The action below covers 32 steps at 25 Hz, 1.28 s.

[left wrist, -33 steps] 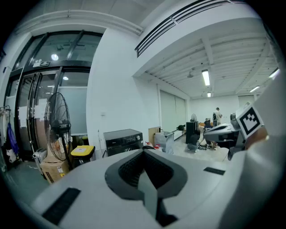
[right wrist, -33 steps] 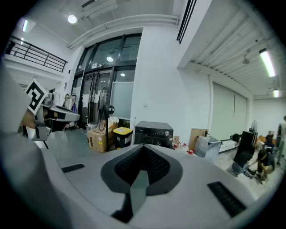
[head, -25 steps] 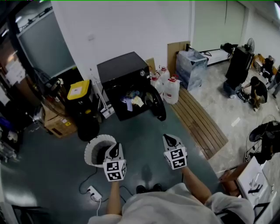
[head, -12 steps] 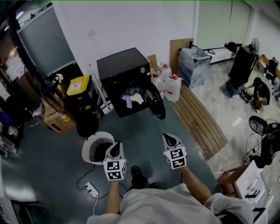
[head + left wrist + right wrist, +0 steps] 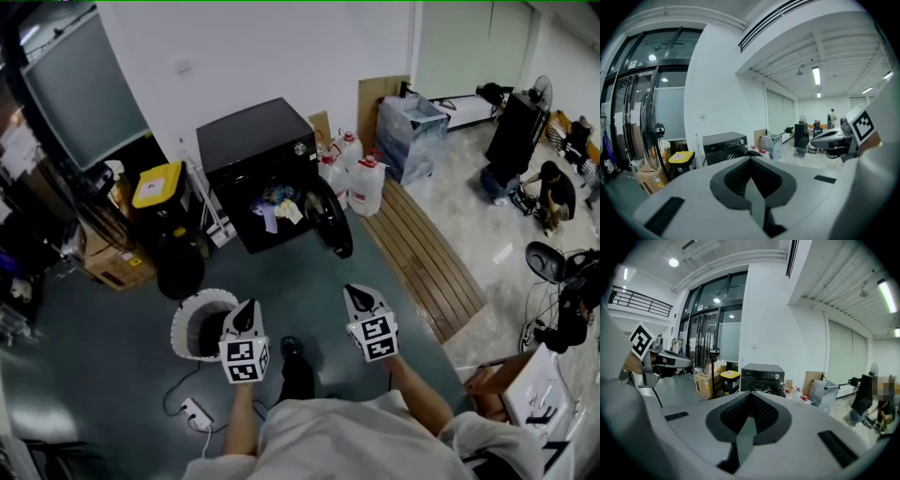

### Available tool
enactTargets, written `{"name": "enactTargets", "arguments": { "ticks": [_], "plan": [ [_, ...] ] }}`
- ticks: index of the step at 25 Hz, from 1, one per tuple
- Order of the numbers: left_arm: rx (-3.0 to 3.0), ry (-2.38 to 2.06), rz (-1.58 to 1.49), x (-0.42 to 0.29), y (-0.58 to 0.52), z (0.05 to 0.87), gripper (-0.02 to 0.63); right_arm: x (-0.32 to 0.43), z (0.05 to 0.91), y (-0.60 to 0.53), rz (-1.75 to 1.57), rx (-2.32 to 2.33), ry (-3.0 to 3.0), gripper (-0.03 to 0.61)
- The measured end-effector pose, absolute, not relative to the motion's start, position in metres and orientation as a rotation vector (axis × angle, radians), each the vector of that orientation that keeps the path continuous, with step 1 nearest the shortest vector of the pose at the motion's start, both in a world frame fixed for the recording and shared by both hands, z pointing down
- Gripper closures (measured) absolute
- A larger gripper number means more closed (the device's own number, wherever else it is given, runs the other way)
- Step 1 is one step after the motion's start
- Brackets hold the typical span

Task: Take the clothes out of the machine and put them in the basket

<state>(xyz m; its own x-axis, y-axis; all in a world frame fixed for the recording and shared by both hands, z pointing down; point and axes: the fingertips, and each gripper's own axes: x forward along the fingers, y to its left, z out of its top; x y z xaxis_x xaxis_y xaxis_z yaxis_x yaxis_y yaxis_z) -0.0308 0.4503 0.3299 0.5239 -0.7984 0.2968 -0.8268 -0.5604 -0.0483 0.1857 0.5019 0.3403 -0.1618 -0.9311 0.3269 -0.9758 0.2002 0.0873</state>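
Observation:
A black washing machine (image 5: pixel 251 155) stands against the white wall with its round door (image 5: pixel 330 221) swung open. Coloured clothes (image 5: pixel 277 208) show in the drum. On the dark floor a white basket (image 5: pixel 187 317) stands just left of my left gripper (image 5: pixel 247 308). That gripper is shut and holds nothing. My right gripper (image 5: pixel 357 294) is shut and empty too, level with the left and well short of the machine. The machine (image 5: pixel 723 143) shows far ahead over the closed left gripper (image 5: pixel 751 162) in the left gripper view, and the machine (image 5: pixel 763 376) likewise beyond the right gripper (image 5: pixel 750 401) in the right gripper view.
A black bin with a yellow lid (image 5: pixel 159 187) and a cardboard box (image 5: pixel 105 264) stand left of the machine. White jugs (image 5: pixel 361 183) and a slatted wooden platform (image 5: pixel 422 262) lie to its right. A power strip (image 5: pixel 195 411) and cable cross the floor. People (image 5: pixel 553 192) crouch far right.
The person has stepped forward, one foot now ahead. Both shut grippers came closer to the machine, and the basket now lies beside the left gripper.

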Motion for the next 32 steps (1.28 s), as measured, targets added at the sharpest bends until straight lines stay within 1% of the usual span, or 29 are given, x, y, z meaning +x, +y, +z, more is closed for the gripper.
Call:
{"name": "enactTargets", "arguments": {
  "ticks": [9,17,23,32],
  "plan": [
    [2.666,-1.338,0.438,-0.029,0.333,0.337,0.595,0.180,0.341,0.391,0.209,1.817,-2.129,0.555],
    [2.708,-1.302,0.408,-0.038,0.199,0.318,0.595,0.168,0.320,0.267,0.209,1.858,-2.105,0.555],
    [2.738,-1.275,0.385,-0.039,0.109,0.316,0.595,0.164,0.319,0.185,0.175,1.887,-2.082,0.555],
    [2.755,-1.223,0.418,-0.032,0.022,0.328,0.595,0.162,0.338,0.110,0.233,1.897,-2.051,0.555]
  ]
}}
